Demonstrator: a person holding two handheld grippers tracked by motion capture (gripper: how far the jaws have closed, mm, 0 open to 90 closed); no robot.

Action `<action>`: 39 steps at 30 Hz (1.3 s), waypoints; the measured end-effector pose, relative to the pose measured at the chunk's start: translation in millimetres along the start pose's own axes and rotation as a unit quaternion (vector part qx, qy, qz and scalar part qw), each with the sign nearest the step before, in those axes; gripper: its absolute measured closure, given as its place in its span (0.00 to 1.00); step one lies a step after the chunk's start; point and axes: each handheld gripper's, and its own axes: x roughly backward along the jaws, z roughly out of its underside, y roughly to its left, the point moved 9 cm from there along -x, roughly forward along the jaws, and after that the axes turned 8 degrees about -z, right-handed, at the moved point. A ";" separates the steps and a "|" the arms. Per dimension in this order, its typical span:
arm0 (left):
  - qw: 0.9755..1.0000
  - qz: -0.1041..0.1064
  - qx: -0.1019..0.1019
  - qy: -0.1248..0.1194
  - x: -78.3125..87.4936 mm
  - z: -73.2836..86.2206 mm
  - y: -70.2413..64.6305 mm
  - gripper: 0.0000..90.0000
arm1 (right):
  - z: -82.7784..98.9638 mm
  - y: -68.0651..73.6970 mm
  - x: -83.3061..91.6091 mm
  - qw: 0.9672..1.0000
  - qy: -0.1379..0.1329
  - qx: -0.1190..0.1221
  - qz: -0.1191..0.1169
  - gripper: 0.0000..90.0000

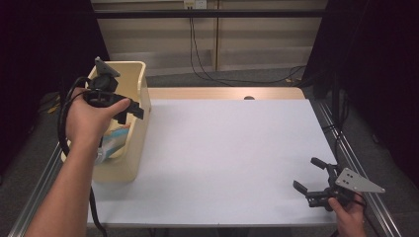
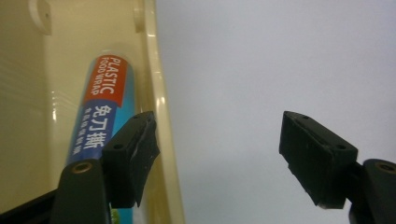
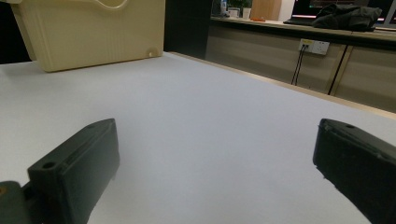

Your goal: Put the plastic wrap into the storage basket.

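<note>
Plastic food wrap roll (image 2: 100, 112) lies lengthwise in cream bin (image 1: 133, 148), along its wall; left gripper (image 1: 129, 109) above, part-open, empty; right gripper (image 1: 310, 175) wide, empty

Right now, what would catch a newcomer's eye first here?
The cream bin at the table's left edge, with a blue roll of plastic wrap lying inside it. The left gripper hangs over the bin's rim, jaws apart and empty. The right gripper sits low at the table's near right corner, jaws wide open on nothing.
</note>
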 end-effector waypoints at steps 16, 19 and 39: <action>0.999 0.041 -0.034 -0.001 -40.4 11.3 -44.4 0.29 | 0.9 0.3 1.0 1.000 0.002 0.004 -0.003 0.00; 0.998 0.048 -0.039 -0.004 -44.8 13.2 -49.7 0.28 | 0.7 0.1 1.8 1.000 0.001 0.004 -0.002 0.00; 0.982 0.098 -0.055 -0.150 -106.5 55.0 -75.7 0.26 | 0.8 0.4 2.1 1.000 0.002 0.005 -0.003 0.00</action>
